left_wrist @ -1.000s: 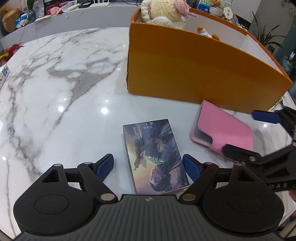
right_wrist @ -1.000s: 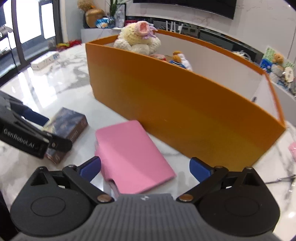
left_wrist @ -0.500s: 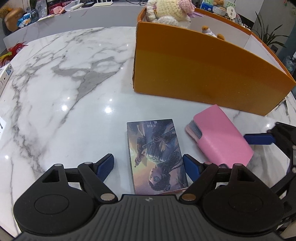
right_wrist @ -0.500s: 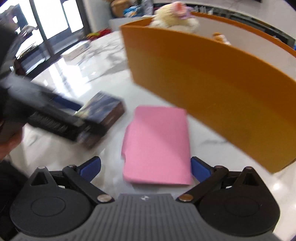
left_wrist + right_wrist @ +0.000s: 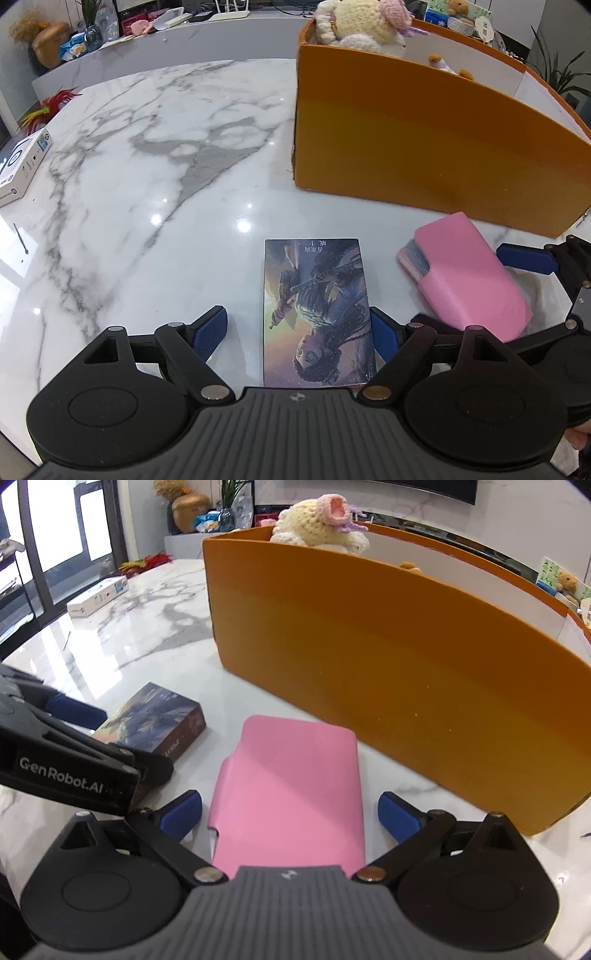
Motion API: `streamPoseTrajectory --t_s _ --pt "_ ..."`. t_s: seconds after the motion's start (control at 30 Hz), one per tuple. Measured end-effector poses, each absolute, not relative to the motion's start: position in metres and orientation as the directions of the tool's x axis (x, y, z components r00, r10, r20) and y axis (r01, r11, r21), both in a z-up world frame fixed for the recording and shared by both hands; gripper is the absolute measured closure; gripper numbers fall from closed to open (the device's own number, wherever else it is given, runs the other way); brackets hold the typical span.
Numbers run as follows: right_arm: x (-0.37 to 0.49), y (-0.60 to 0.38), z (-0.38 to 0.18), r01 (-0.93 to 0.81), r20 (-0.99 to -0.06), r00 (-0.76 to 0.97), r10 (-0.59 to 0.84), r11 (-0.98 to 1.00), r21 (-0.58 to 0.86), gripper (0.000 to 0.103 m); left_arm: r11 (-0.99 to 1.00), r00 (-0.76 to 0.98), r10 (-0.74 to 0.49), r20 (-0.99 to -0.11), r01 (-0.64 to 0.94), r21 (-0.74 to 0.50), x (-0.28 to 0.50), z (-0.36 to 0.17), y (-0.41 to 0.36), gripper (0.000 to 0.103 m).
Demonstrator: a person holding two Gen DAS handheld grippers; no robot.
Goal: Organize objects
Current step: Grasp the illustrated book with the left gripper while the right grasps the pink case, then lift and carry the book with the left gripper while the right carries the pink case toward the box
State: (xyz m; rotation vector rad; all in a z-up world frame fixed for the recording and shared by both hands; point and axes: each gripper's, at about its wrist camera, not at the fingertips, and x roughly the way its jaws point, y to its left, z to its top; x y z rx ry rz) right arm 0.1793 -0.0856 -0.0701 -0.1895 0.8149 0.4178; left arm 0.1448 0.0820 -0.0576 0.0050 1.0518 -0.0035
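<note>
Left tongs [image 5: 298,330]: jaws spread wide, released, tilted down over the marble worktop [image 5: 147,192]. Book [image 5: 317,314] with an illustrated cover lies flat on the worktop, its near half between the two blue pads. Right pad sits just beside the book's right edge, whether touching cannot be told; left pad stands apart from the left edge, with bare marble between. Nothing gripped.

Right tongs [image 5: 290,814]: jaws also spread, released. Pink case [image 5: 288,797] lies flat on the worktop between the pads, its near end running under the tongs' body. A gap shows on both sides; neither pad touches it. From the left wrist view the same pink case [image 5: 469,277] lies just right of the left tongs, with one blue finger of the right tongs [image 5: 526,254] alongside its far edge.

Ahead of both tongs: large orange box [image 5: 388,657], open-topped, standing on the worktop. The far end of the pink case comes near its wall but stays apart. A knitted cream plush toy [image 5: 321,528] with a pink top pokes above the box rim at the far left corner.

Far left of the left tongs, at the worktop's edge: a white carton [image 5: 22,166]. Book and case lie side by side, apart.
</note>
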Motion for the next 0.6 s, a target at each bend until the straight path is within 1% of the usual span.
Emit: streamPoseTrajectory --t_s 0.17,0.2,0.23,0.27,0.3,0.6 --pt "0.181 -0.086 -0.069 -0.417 -0.736 0.617 0.278 0.909 -0.007 0.001 1.000 0.500 0.017 -0.866 -0.020 0.008 0.143 -0.057 0.082 0.008" --pt "0.181 -0.086 -0.069 -0.417 -0.736 0.618 0.278 0.909 -0.008 0.003 1.000 0.500 0.020 -0.866 -0.024 0.010 0.143 -0.057 0.081 0.009" --pt "0.180 -0.086 -0.068 -0.422 -0.731 0.621 0.284 0.907 -0.007 0.014 0.999 0.501 0.024 -0.865 -0.036 0.007 0.143 -0.057 0.082 0.015" --pt "0.177 -0.085 -0.065 -0.437 -0.721 0.626 0.298 0.899 -0.008 0.021 0.999 0.503 0.034 -0.864 -0.052 0.009 0.142 -0.055 0.083 0.023" --pt "0.177 -0.087 -0.062 -0.425 -0.732 0.619 0.286 0.905 -0.005 0.021 0.999 0.509 0.043 -0.860 -0.047 0.022 0.142 -0.053 0.082 0.037" --pt "0.171 -0.097 -0.053 -0.374 -0.734 0.626 0.264 0.927 0.014 0.024 0.999 0.500 0.010 -0.866 -0.036 -0.009 0.138 -0.050 0.088 0.037"
